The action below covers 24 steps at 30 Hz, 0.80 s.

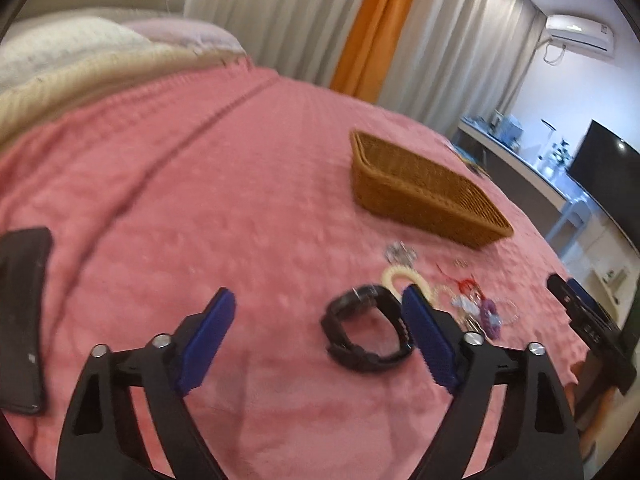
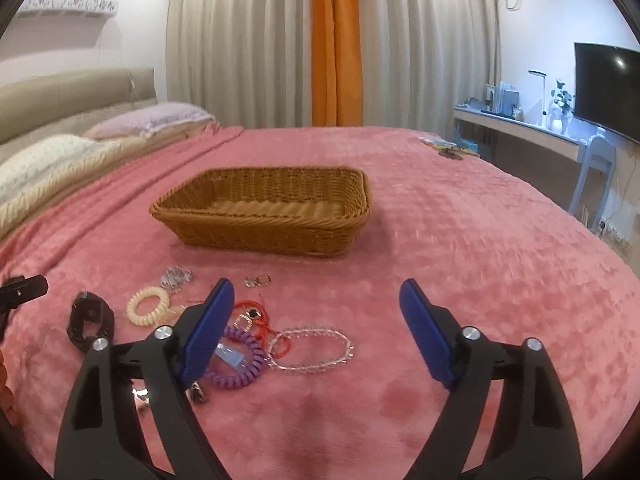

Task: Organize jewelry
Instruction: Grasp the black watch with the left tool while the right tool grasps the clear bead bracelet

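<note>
Blue-padded grippers, two of them, both spread wide and gripping nothing above the pink blanket.

Nearest the left gripper lies one black watch; by the right gripper sit one purple coil tie, one clear bead bracelet, one cream coil tie (red cord tangled between), then one wicker basket, nothing inside it.

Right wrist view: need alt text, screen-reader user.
The open right gripper hovers over a pink bedspread above scattered jewelry: a clear bead bracelet, purple coil tie, cream coil tie and black watch. An empty wicker basket sits beyond them.
</note>
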Available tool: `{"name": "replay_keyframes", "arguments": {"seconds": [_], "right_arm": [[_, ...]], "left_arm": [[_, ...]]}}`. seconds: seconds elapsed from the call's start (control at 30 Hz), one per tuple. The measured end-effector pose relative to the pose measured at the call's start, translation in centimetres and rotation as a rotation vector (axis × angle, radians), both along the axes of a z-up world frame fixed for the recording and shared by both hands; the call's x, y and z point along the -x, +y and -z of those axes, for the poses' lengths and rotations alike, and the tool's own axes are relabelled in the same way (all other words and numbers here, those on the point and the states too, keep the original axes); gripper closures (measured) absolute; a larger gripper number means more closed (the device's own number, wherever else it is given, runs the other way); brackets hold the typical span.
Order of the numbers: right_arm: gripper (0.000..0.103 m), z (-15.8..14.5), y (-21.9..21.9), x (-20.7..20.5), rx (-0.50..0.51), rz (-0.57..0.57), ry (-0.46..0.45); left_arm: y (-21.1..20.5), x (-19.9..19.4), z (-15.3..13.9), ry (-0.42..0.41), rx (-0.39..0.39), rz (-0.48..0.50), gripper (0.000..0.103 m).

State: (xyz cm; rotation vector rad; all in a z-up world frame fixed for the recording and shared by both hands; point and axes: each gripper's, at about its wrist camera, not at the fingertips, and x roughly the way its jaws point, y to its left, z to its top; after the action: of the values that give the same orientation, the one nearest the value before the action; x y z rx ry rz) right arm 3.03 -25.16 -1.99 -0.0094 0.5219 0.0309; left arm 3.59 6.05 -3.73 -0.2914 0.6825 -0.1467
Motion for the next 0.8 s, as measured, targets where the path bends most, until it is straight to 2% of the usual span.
{"name": "replay_keyframes", "arguments": {"seconds": [0.1,0.13,0.2,0.27,0.37,0.47,0.67,0.77,0.8], "right_arm": [[0.036,-0.2,-1.2,-0.8,0.051,0.013,0.032],[0.039,-0.3,-2.1,-1.3,0.039,0.023,0.060],[0.050,-0.2,-3.8,-2.0,-0.012,0.032,0.104],[0.056,0.5,-5.1,-2.8,-0.074,0.030,0.171],[0.056,2.2,-5.2,-3.9,-0.097,0.000,0.259],[0.064,4.0,-4.0,-4.7,-0.073,-0.020,0.338],[0.069,5.7,-2.0,-5.7,0.028,-0.022,0.396],[0.072,6.2,-1.1,-6.3,0.080,-0.022,0.408],[0.080,6.2,-0.7,-6.3,0.098,-0.027,0.407]], "left_arm": [[-0.7,-0.9,1.1,0.066,0.013,0.044,0.032],[-0.8,-1.3,1.7,0.097,0.032,0.057,0.036],[-0.6,-2.0,2.9,0.150,0.083,0.056,0.038],[-0.1,-2.6,3.9,0.193,0.134,0.050,0.046],[-0.1,-2.7,4.1,0.186,0.149,0.058,0.048],[-0.7,-2.7,4.0,0.189,0.123,0.061,0.049],[-2.6,-3.1,3.7,0.200,0.014,0.044,0.055],[-3.0,-3.3,3.7,0.208,-0.022,0.038,0.068],[-3.0,-3.2,3.8,0.209,-0.024,0.038,0.073]]}}
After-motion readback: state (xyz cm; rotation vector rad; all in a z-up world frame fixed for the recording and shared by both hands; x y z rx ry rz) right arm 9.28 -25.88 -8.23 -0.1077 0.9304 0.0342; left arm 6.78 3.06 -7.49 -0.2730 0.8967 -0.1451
